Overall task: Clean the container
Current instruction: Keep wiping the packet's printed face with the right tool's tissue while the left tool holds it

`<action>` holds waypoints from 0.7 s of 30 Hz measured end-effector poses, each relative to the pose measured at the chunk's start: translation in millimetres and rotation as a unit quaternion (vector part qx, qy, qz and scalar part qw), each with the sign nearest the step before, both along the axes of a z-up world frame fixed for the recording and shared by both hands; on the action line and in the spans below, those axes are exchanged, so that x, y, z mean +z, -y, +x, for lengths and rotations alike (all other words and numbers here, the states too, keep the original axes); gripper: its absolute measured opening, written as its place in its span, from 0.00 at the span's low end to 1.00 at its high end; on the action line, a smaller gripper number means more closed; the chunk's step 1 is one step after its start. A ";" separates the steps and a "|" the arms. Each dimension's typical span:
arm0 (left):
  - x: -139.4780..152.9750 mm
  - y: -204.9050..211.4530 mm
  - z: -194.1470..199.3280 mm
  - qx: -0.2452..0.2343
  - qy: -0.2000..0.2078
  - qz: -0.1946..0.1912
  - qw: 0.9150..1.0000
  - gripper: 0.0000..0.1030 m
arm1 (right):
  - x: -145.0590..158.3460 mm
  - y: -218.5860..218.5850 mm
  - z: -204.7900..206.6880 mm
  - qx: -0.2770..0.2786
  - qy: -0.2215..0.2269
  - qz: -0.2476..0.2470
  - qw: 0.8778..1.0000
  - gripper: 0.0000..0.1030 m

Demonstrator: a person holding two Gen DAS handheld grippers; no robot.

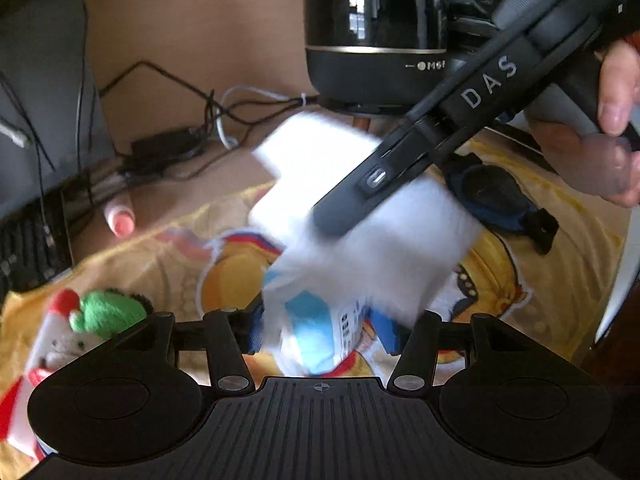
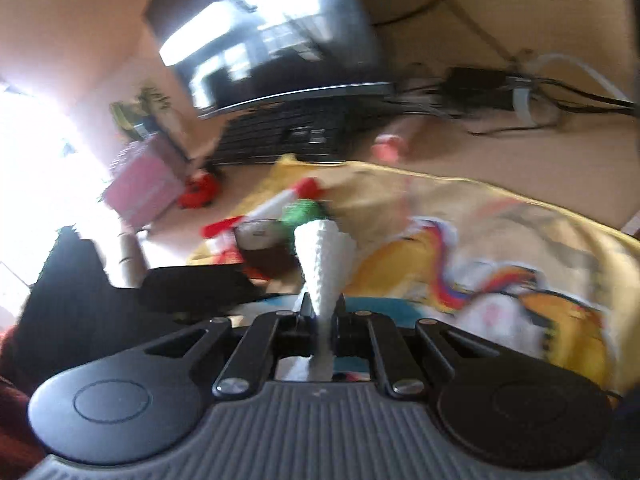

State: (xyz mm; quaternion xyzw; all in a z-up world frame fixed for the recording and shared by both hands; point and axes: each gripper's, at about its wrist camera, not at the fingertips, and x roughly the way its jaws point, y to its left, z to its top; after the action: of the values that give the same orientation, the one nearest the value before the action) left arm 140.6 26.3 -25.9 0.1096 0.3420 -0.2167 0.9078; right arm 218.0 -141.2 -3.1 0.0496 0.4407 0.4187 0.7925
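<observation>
Ribbed hand-held gripper (image 2: 322,312) (dimpled white cloth (image 2: 326,256))

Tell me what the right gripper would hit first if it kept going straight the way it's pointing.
Probably the plush toy lying on the yellow printed cloth, just past the white tissue the right gripper pinches; blur makes depth uncertain.

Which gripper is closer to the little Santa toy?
Left. The left gripper, holding the white container, sits just beside the Santa toy; the right gripper is farther off, pinching a cloth.

Toy (image 1: 92,320) on cloth (image 1: 168,256), left of container (image 1: 316,328); kettle (image 1: 376,28) behind cloth; cables (image 1: 168,136) left of kettle.
</observation>
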 end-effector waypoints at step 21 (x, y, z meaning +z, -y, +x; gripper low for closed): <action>-3.1 -10.8 21.2 0.015 -0.168 -0.145 0.975 0.81 | 6.5 59.9 -17.9 -0.045 -0.039 0.022 0.998 0.08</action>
State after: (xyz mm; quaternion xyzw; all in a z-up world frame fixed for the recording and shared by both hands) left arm 161.7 37.1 -29.0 -0.0663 0.4559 -0.2661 0.8467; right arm 200.1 -201.1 3.4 0.1034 0.4594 0.3904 0.7911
